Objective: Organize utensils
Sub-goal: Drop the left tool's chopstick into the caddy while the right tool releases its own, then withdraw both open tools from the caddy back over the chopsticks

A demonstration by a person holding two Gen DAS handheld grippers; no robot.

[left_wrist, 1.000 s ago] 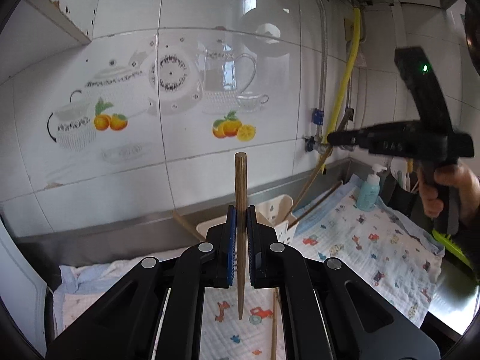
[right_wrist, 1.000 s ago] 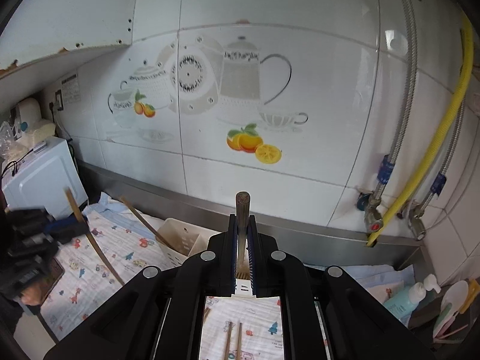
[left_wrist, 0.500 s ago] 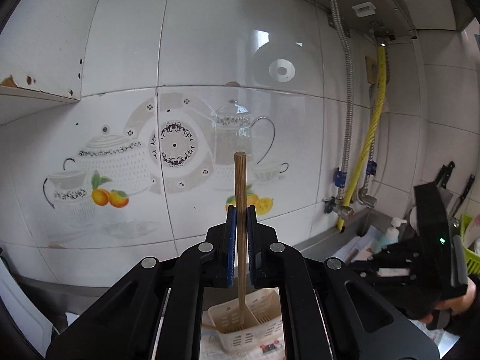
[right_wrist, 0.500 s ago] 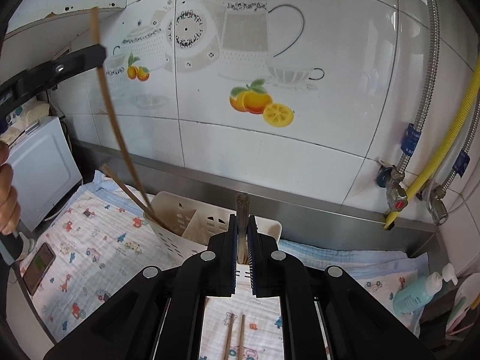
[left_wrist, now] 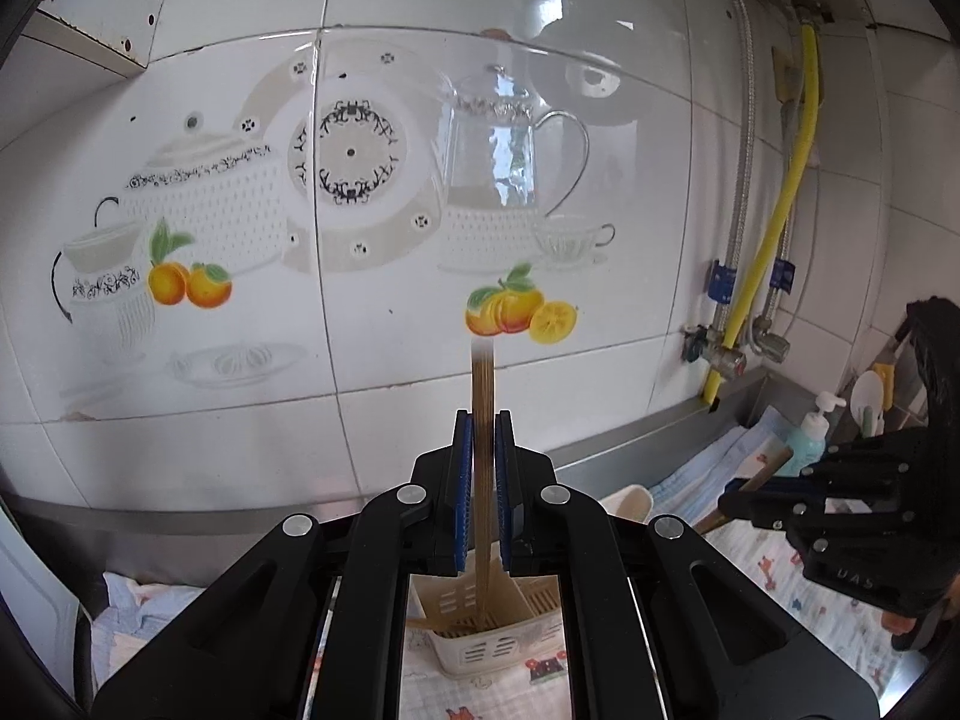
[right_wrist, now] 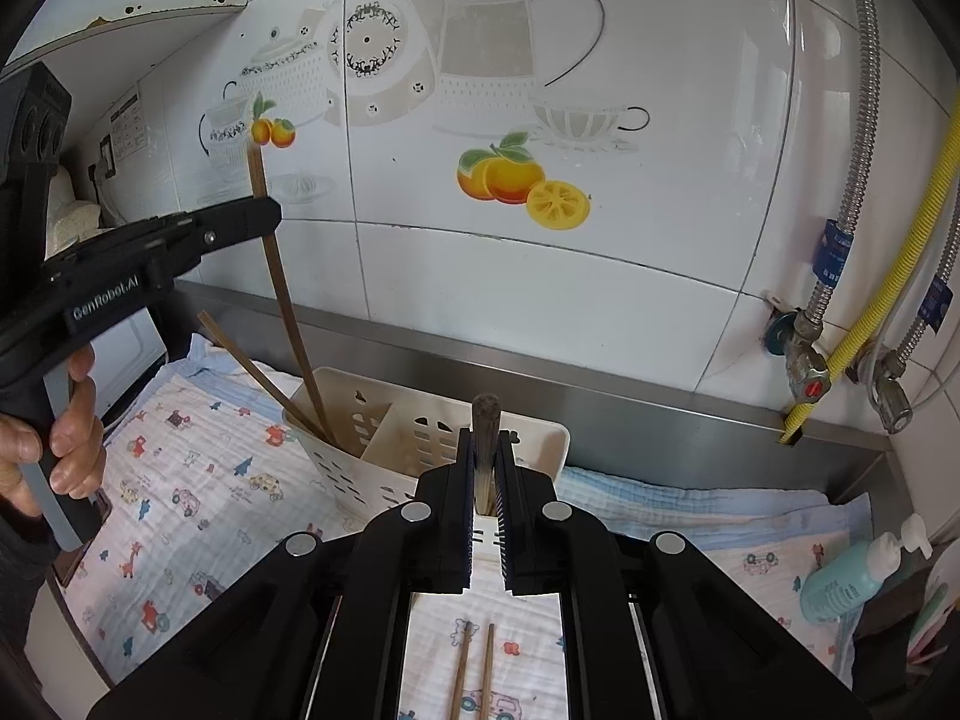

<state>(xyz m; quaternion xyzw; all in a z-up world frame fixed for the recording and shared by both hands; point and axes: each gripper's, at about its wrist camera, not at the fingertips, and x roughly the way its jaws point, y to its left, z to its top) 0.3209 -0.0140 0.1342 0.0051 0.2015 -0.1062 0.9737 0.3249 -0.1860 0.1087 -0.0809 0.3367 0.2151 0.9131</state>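
My left gripper (left_wrist: pixel 482 480) has swung over the white holder (right_wrist: pixel 420 450), pinching its chopstick (left_wrist: pixel 483 420); right gripper (right_wrist: pixel 485 480) pinches another chopstick (right_wrist: pixel 485 420). Two chopsticks (right_wrist: pixel 474 672) lie on the cloth (right_wrist: pixel 198 480).

wrist views, close, sharing utensil holder (left_wrist: pixel 480 630)

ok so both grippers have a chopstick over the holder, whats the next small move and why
Probably open the left gripper and let its chopstick drop. Its lower end already sits inside the white holder, in the left compartment beside another leaning chopstick, so little is left but the release. The right gripper is shut on its own chopstick over the holder's other side and can follow.
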